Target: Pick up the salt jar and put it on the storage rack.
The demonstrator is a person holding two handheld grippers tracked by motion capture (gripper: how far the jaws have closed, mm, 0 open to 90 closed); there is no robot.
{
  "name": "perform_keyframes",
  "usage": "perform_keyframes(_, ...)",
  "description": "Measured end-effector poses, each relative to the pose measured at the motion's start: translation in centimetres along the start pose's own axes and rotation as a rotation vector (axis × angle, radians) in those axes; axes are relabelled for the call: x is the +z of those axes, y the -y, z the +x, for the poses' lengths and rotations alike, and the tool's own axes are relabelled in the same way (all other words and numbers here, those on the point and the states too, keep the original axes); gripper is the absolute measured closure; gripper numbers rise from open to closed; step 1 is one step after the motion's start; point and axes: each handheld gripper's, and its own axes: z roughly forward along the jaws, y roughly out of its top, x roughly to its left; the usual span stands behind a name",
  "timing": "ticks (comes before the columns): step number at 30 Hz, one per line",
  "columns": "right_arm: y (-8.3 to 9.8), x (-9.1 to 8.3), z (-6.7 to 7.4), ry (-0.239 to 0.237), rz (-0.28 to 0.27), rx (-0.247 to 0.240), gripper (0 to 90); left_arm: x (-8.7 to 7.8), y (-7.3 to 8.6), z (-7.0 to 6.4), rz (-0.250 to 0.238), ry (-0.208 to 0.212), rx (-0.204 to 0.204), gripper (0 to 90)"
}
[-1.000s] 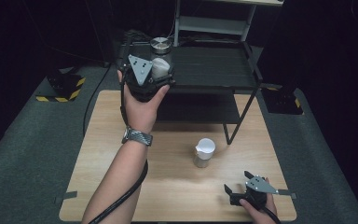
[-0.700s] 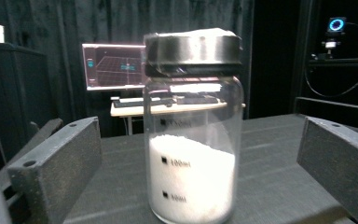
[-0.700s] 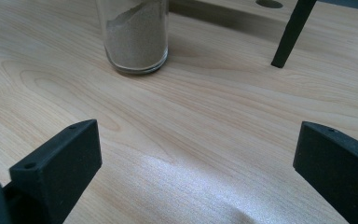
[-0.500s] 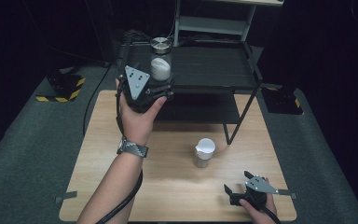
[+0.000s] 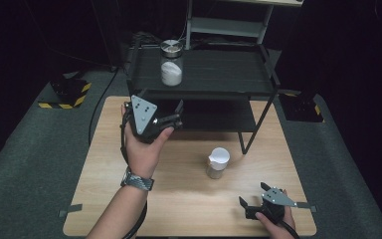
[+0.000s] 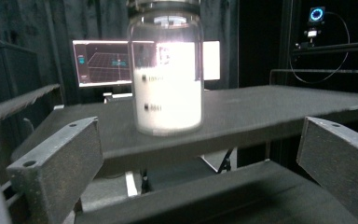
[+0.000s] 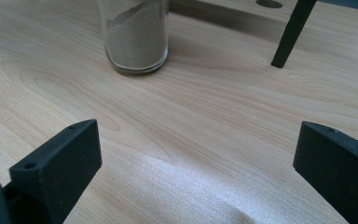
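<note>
A glass jar (image 5: pixel 171 63) with a metal lid, half full of white powder, stands alone on the top shelf (image 5: pixel 229 72) of a black rack. My left gripper (image 5: pixel 155 113) hovers open in front of and below that shelf, apart from the jar. In the left gripper view the jar (image 6: pixel 168 79) rises upright beyond the wide-spread jaws of the left gripper (image 6: pixel 191 158). A second jar (image 5: pixel 219 162), with a white lid, stands on the wooden table (image 5: pixel 179 199). My right gripper (image 5: pixel 252 194) rests open near the front right edge; the right gripper (image 7: pixel 196 168) faces that jar (image 7: pixel 135 35) of tan powder.
The rack has a lower shelf (image 5: pixel 214 117) and thin black legs (image 7: pixel 291 32) that stand on the table behind the white-lidded jar. Dark carpet surrounds the table. A lit monitor (image 6: pixel 105 63) glows behind the rack.
My left gripper has let go of the jar on the top shelf and drawn back and down toward the person. The right gripper has not moved.
</note>
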Motion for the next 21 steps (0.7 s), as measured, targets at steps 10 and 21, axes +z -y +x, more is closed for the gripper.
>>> perform_keyframes(10, 0.0, 0.0, 0.0, 0.001, 0.001, 0.000, 0.7, -2.6, 2.7, 0.1, 0.010, 0.029, 0.004, 0.4)
perform_keyframes(21, 0.0, 0.0, 0.0, 0.001, 0.002, -0.002, 0.6, -5.2, 6.1, -0.2, 0.040, 0.063, -0.007, 0.4)
